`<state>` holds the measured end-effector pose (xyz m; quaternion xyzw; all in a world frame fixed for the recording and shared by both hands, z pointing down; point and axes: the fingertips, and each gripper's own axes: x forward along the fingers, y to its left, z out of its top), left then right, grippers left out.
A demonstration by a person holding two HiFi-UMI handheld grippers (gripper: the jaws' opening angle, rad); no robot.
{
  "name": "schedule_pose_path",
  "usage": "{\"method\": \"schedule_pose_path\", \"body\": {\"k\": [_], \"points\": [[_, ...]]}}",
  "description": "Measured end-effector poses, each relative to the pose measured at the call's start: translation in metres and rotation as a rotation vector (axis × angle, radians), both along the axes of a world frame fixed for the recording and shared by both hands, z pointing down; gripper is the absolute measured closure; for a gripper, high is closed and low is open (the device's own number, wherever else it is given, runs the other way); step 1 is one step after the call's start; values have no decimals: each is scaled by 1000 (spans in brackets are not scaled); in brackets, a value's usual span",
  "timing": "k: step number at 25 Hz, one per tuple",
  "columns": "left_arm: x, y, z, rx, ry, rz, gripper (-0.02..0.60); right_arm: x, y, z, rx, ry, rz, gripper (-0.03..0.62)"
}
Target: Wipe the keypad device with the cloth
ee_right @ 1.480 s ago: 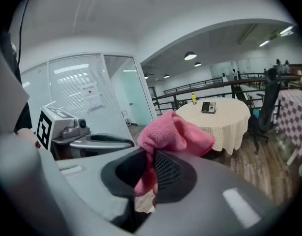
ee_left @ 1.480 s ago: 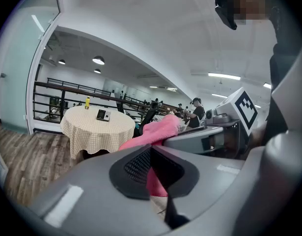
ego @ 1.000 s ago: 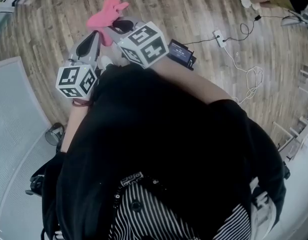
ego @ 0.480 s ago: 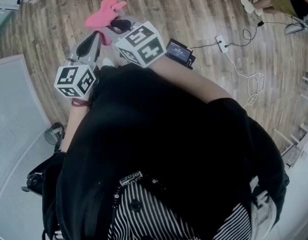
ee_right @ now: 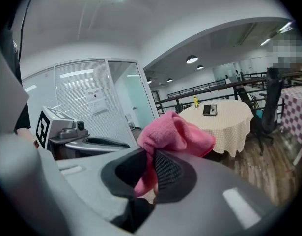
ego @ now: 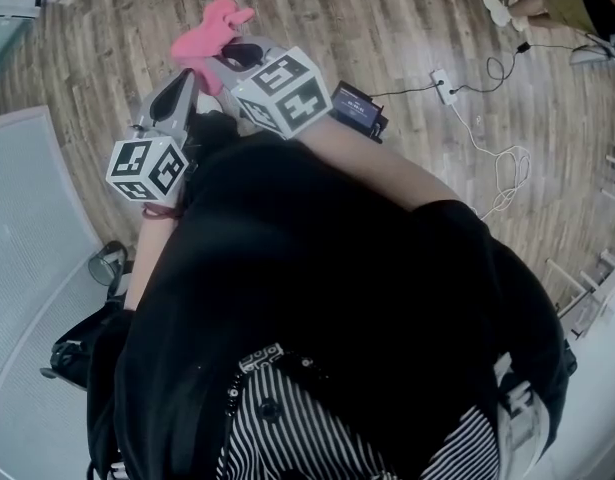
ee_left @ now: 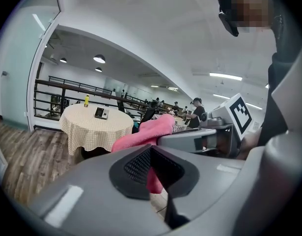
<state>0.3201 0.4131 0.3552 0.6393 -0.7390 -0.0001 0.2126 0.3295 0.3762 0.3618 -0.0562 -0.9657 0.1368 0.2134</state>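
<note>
1. Right gripper (ee_right: pixel 151 154): jaws clenched on the cloth (ee_right: pixel 175 134), a pink, soft, bunched piece. Only a fold is pinched; most of it billows above the tips and a tail hangs below. Risk: the narrow pinch may let the cloth slide out under wiping pressure, and the loose bulk may hide the wiped surface.
2. Left gripper (ee_left: pixel 150 149): jaws closed on each other and apparently holding nothing; the pink seen past them is the other gripper's cloth. It sits just left of the right gripper. Risk: with nothing bracing it, a light device may slide when wiped.
3. Floor (ego: pixel 387 18): wooden planks, with a white cable (ego: pixel 497 158) looped on the right near a power strip (ego: pixel 441 76). Risk: snagging a foot on the walk over.
4. Desk (ee_right: pixel 229 127): round, far off, draped in a checked cover. Risk: the cover may drag or ruck under the wiping.
5. Keypad device (ee_right: pixel 210 110): small, dark and flat, with a paler key panel. It lies on the desk top well beyond reach, near a yellow bottle (ee_right: pixel 195 101) that a wide stroke could topple. Detail is too small to read.
</note>
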Motion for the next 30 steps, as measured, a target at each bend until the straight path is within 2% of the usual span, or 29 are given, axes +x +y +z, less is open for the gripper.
{"method": "schedule_pose_path", "body": {"k": [9,15,20,25,30], "points": [[-15,-9,8,8,27,30,577,-11,-7,8,-7,9,37,548],[-14,-36,2,29,13,84,577,-11,-32,12,-14,23,86,548],[-33,-44,2,41,17,81,577,-22,-41,9,11,14,103,548],[-71,-74,4,15,1,69,577,-49,-67,10,9,34,110,548],[-105,-111,5,16,-5,117,578,-86,-95,15,-9,54,122,548]]}}
